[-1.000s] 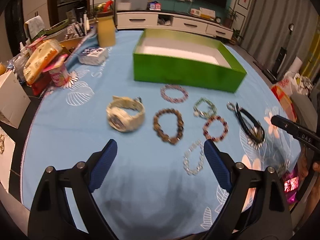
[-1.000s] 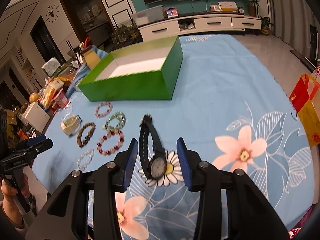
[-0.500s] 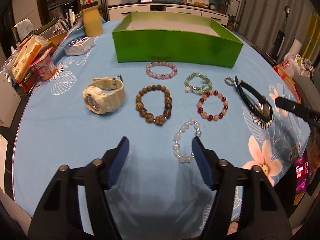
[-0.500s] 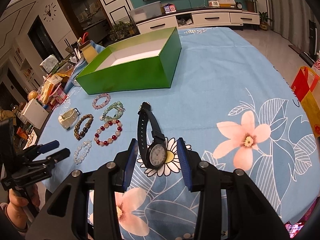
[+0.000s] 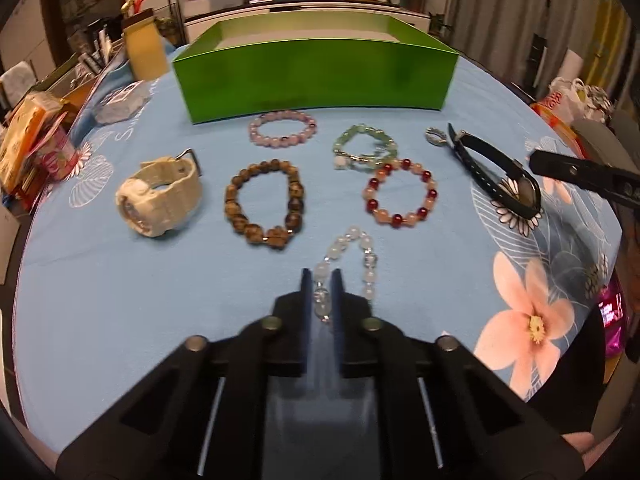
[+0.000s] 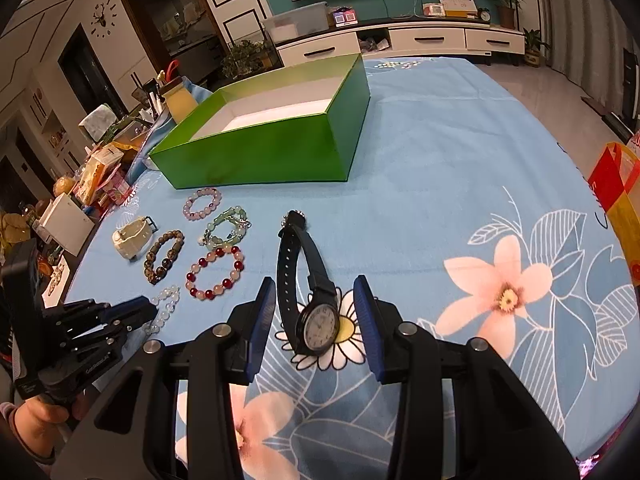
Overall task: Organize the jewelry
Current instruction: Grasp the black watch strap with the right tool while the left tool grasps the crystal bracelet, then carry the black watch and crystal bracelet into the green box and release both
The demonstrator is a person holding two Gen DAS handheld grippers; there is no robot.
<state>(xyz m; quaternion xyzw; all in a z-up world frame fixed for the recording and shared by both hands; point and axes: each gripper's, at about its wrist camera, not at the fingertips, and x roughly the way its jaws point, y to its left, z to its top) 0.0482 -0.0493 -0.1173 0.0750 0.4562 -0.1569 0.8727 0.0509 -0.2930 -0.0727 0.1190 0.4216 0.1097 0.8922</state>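
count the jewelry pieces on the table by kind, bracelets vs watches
bead bracelets: 5 – clear, brown, red and pink, green, lilac
watches: 2 – white watch, black watch
total: 7

R claw (image 6: pixel 316 312) open astride black watch (image 6: pixel 308 292); L claw (image 6: pixel 150 312) pinching clear bracelet (image 6: pixel 166 306).
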